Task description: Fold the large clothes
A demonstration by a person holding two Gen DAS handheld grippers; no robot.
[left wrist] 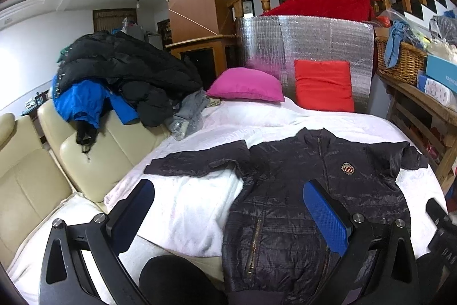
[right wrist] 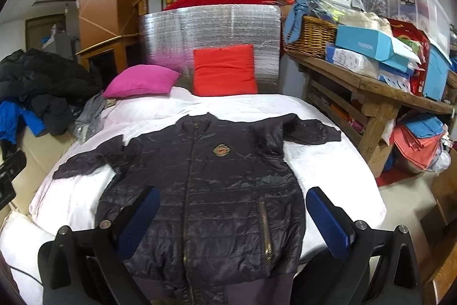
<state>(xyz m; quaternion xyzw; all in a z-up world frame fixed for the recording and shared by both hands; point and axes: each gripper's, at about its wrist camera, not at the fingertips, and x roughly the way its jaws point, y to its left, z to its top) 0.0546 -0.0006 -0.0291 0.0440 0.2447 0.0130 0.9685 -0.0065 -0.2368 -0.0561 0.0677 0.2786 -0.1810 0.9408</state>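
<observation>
Jacket (right wrist: 211, 185) flat on bed (right wrist: 328, 162); sofa (left wrist: 28, 185) only in left view.

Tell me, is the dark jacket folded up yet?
No, spread flat. The jacket lies front up on the white bed cover, both sleeves out sideways.

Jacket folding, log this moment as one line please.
stage: pre-fold | jacket: flat, zipped, sleeves spread on white cover | left gripper: open, empty | right gripper: open, empty
</observation>
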